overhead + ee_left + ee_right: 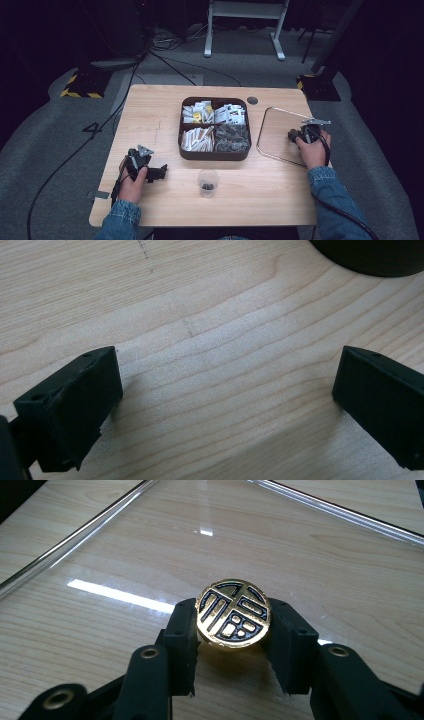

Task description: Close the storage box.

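between the two black jaws of the right claw [233, 645] sits a round gold coin with a raised black-and-gold character [233, 613], pinched at its left and right edges and held face up just above a clear glass lid [150, 545] that lies flat on the counter [45, 525]. the right gripper view gives the coin's pattern and the lid's rounded rim; in the high view the right claw [295, 134] is a dark shape over the lid [272, 131] at the counter's right, and the coin is too small to make out there.

the left claw [227, 390] stands wide, jaws well apart over bare wood, holding nothing, with a dark curved edge of the tray [370, 257] at the top right. in the high view the left claw [159, 173] rests at the counter's [150, 107] near left. further out, a dark four-part tray [215, 155] of packets sits mid-counter, and a small clear cup [208, 183] with something dark inside stands just in front of it.
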Motion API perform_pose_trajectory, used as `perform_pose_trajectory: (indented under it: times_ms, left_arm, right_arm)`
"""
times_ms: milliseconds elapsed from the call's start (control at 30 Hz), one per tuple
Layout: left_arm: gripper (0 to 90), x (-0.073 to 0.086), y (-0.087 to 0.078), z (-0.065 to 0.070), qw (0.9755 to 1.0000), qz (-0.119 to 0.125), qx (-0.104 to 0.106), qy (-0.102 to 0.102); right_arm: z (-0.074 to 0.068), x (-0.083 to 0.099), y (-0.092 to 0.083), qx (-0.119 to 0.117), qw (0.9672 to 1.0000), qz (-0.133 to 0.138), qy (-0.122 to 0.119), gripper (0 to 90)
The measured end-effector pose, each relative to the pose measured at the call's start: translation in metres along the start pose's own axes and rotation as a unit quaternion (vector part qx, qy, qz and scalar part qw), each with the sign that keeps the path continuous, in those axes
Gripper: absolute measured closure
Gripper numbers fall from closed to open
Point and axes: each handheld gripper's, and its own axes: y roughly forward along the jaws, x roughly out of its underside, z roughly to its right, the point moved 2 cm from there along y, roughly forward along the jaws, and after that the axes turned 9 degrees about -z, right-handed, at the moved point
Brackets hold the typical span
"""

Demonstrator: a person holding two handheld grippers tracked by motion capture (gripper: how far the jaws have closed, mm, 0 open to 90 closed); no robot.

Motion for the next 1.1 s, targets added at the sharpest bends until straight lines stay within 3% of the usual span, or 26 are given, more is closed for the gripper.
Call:
perform_pose_trajectory:
  times_ms: [433,800,1100]
  left_arm:
    - [0.0,0.0,0.0,0.0,1.0,0.0,0.0,0.0]
    - [0.0,0.0,0.0,0.0,1.0,0.0,0.0,0.0]
    - [0.0,0.0,0.0,0.0,1.0,0.0,0.0,0.0]
  right_arm:
    - [0.002,-0.003,-0.01,-0.011,0.9998,0.015,0.007,59.0]
    - [-0.004,-0.017,-0.04,-0.025,0.9987,0.044,0.002,59.0]
    - [-0.016,-0.03,-0.062,-0.03,0.9974,0.062,-0.019,59.0]
